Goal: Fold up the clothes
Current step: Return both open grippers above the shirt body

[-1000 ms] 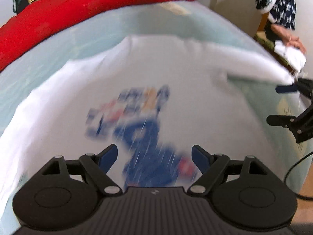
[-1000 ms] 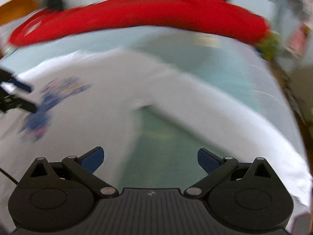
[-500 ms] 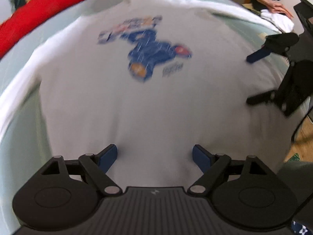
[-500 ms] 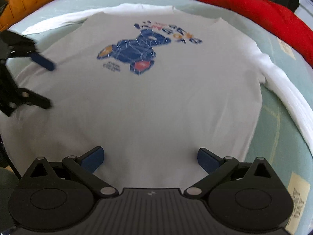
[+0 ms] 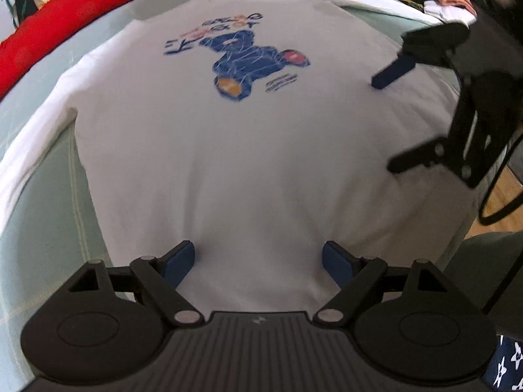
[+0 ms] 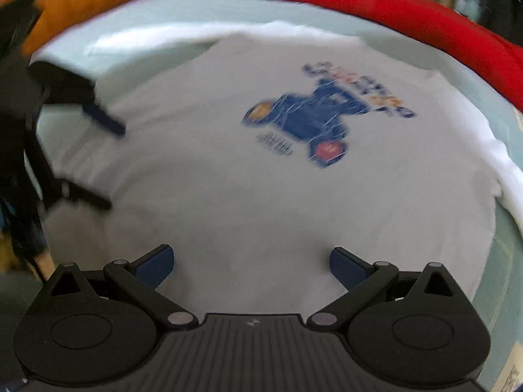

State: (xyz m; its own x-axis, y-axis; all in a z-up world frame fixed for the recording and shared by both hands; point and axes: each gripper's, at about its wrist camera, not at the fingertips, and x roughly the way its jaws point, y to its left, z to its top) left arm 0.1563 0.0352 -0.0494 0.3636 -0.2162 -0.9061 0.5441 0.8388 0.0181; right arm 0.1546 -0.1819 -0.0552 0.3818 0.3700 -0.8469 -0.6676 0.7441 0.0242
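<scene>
White long-sleeved shirt (image 5: 248, 150) lies flat, print up, on the pale green bed sheet (image 5: 45, 202), and I take it as my landmark. Its blue bear print (image 5: 251, 62) sits toward the collar end, away from me, with a line of blurred lettering just beyond the bear. One sleeve (image 5: 29, 150) runs out along the sheet beside the shirt's body; the other sleeve (image 6: 490, 150) does the same on the opposite side. A red blanket (image 5: 65, 23) lies along the bed past the shirt's collar.

My left tongs (image 5: 258, 261) hang over the shirt's hem end with the jaws spread wide and nothing between them but the cloth below; I cannot tell whether the tips touch it. My right tongs (image 6: 251, 263) hover over the same hem end, likewise wide apart and gripping nothing. Each pair shows in the other's camera, over the shirt's side edge. Off the bed, beyond the shirt's far sleeve, a small pile of clothes (image 5: 441, 3) rests.
</scene>
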